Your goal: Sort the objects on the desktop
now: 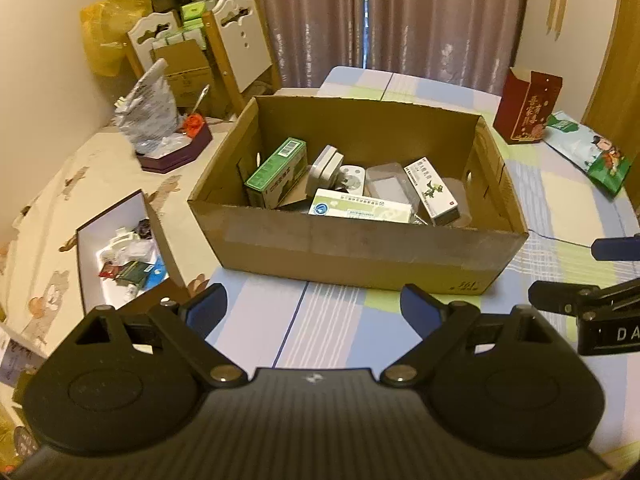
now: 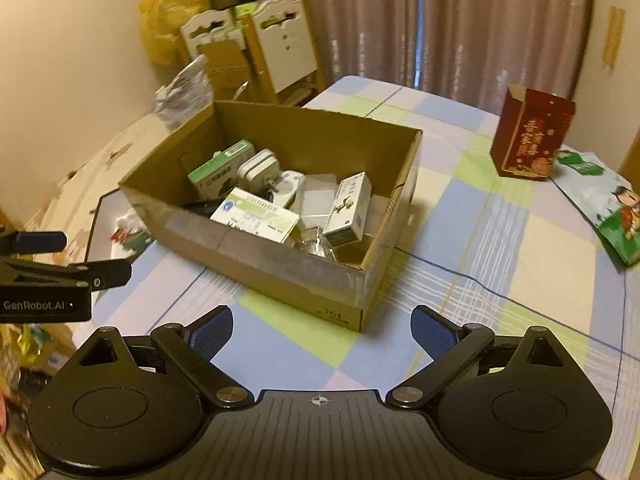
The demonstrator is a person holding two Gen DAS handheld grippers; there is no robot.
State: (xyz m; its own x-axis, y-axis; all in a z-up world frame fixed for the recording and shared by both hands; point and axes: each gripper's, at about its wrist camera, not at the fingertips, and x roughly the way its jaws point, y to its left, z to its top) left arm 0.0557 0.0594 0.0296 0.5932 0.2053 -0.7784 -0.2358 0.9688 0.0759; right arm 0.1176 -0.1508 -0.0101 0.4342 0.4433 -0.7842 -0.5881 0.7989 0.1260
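Observation:
An open cardboard box [image 1: 360,252] [image 2: 264,264] stands on the checked tablecloth. Inside lie a green medicine box [image 1: 276,172] [image 2: 218,170], a white-green flat box [image 1: 360,206] [image 2: 256,214], a white box with a green figure [image 1: 432,192] [image 2: 348,208], a white plug adapter [image 1: 328,162] [image 2: 258,168] and a clear plastic case [image 1: 386,184]. My left gripper [image 1: 314,308] is open and empty, in front of the box. My right gripper [image 2: 322,328] is open and empty, in front of the box's near right corner.
A red paper bag [image 1: 526,110] [image 2: 530,134] and a green-white snack packet [image 1: 592,156] [image 2: 608,204] sit at the far right. A shallow white-lined box of small items [image 1: 124,256] lies left. Chairs and cartons stand behind.

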